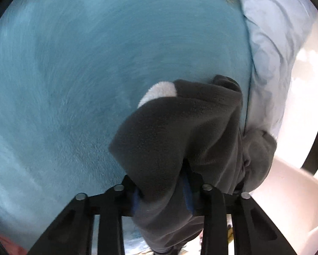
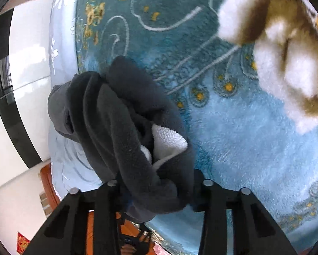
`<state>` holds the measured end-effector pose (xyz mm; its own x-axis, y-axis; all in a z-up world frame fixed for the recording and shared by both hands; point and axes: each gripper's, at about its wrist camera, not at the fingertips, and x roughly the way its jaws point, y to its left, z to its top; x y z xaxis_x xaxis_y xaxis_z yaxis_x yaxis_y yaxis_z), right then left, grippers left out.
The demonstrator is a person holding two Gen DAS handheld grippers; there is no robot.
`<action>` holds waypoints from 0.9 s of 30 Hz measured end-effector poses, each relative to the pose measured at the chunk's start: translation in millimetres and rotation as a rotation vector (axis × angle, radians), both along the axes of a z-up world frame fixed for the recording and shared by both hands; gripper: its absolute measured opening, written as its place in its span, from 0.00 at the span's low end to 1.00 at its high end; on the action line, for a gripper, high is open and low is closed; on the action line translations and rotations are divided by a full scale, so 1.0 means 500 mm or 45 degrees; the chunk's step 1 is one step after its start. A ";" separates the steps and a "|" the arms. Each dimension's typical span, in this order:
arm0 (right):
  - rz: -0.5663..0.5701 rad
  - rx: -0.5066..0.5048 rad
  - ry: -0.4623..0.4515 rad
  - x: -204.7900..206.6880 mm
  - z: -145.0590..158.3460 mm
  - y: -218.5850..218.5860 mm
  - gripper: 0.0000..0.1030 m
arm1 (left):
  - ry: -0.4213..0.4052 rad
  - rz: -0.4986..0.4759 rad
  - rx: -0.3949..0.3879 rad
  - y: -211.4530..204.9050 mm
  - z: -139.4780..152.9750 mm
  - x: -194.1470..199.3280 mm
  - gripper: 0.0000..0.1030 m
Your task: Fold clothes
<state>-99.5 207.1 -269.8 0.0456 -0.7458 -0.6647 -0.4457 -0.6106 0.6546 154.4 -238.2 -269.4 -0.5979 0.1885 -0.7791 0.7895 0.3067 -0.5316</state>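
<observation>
A dark grey fleece garment [image 1: 180,131] with a white fluffy lining [image 1: 159,92] is bunched up over the teal plush blanket [image 1: 84,74]. My left gripper [image 1: 162,197] is shut on a thick fold of it; the fleece fills the gap between the blue-padded fingers and hides their tips. In the right wrist view the same grey garment [image 2: 120,127] hangs in crumpled folds with its white lining [image 2: 167,140] showing. My right gripper [image 2: 159,193] is shut on another bunch of it, fingertips buried in cloth.
A pale blue sheet [image 1: 271,53] drops over the bed edge beside the garment. A white and brown fluffy thing [image 2: 286,48], blurred, lies on the patterned teal blanket [image 2: 243,127]. White walls, a dark frame [image 2: 8,85] and orange-brown floor [image 2: 50,182] lie beyond the bed edge.
</observation>
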 end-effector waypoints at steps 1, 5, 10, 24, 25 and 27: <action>0.006 0.000 0.003 0.003 0.005 -0.001 0.36 | -0.017 -0.028 -0.014 -0.004 0.013 -0.005 0.28; 0.021 -0.010 0.001 0.019 0.014 -0.003 0.35 | -0.017 -0.108 -0.089 -0.028 0.056 -0.005 0.24; 0.064 -0.035 0.005 0.068 0.009 -0.019 0.33 | 0.022 -0.187 -0.173 -0.076 0.098 0.010 0.21; 0.203 -0.119 0.057 0.307 0.056 -0.263 0.31 | 0.033 -0.298 -0.476 -0.393 0.186 0.155 0.15; 0.245 -0.132 0.056 0.330 0.056 -0.301 0.31 | 0.009 -0.267 -0.483 -0.422 0.185 0.194 0.15; 0.356 -0.160 0.057 0.386 0.060 -0.388 0.31 | -0.040 -0.204 -0.494 -0.479 0.181 0.273 0.15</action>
<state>93.4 13.3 -239.9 0.2331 -0.7849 -0.5741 -0.2411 -0.6186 0.7478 291.0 -477.7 -178.7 -0.5598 -0.0337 -0.8280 0.8285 -0.0395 -0.5585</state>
